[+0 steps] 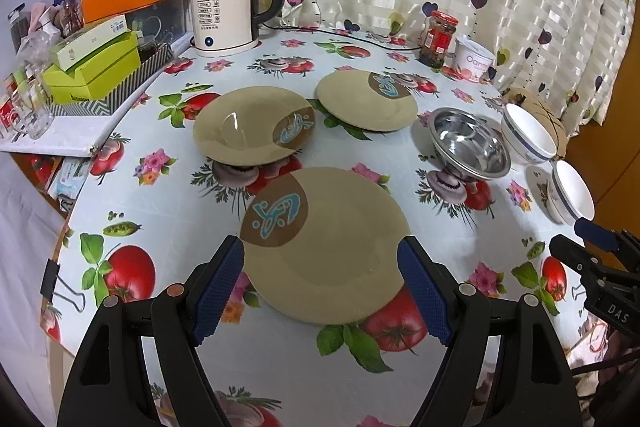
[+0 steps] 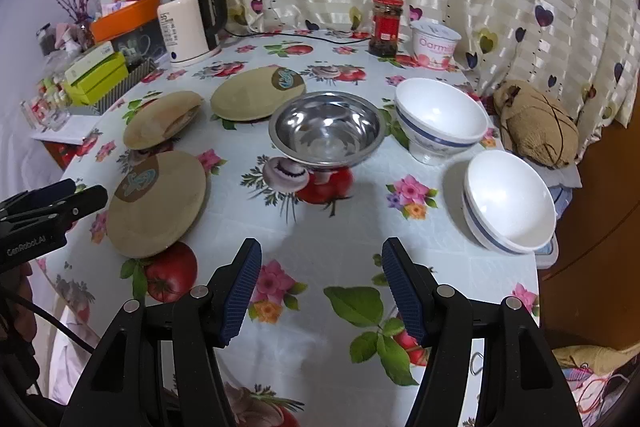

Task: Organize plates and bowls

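progress: barely starting | three tan round ceramic plates (image 1: pixel 326 247) lying apart on the table (image 2: pixel 320 227), steel bowl (image 2: pixel 326 127) and two white bowls (image 2: pixel 508 201) sitting unstacked | left tool (image 1: pixel 320 283) gaping over nearest plate, right tool (image 2: pixel 320 291) hovering open, empty

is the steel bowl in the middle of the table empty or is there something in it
Empty. The steel bowl stands upright, and the right wrist view shows only bare, shiny metal with reflections inside.
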The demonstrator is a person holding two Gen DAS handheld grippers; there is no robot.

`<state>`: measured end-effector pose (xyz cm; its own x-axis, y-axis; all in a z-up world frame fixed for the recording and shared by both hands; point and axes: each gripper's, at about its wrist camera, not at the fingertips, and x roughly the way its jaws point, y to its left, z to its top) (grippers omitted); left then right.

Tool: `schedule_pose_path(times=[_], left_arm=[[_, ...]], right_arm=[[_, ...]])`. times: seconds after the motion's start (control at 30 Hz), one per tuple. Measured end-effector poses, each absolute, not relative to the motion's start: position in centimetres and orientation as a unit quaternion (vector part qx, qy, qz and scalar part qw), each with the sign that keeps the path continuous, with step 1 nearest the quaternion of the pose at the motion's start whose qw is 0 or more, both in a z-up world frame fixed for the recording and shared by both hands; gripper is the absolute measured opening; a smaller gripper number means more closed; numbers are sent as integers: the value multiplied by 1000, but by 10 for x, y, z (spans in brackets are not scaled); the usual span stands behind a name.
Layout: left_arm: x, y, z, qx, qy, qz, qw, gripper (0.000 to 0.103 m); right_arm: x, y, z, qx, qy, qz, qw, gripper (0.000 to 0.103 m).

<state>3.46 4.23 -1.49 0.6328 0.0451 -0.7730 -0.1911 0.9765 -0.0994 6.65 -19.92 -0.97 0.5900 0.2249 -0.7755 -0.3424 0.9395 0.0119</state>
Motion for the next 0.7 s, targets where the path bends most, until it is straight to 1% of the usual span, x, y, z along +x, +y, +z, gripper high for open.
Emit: schedule_pose_path(times=[0.47, 0.53, 0.63, 0.7], left_arm=[[50, 71, -17, -102, 417, 90, 899, 79], [53, 80, -18, -106, 416, 96, 898, 73], [58, 92, -20, -114, 417, 104, 896, 72], [62, 100, -21, -117, 416, 109, 895, 71]], right_arm=[[89, -164, -6, -85, 421, 195, 882, 62], [93, -154, -5, -89, 420, 205, 880, 60], [101, -139, -5, -95, 420, 218, 876, 56], [107, -130, -5, -97, 421, 226, 873, 56]])
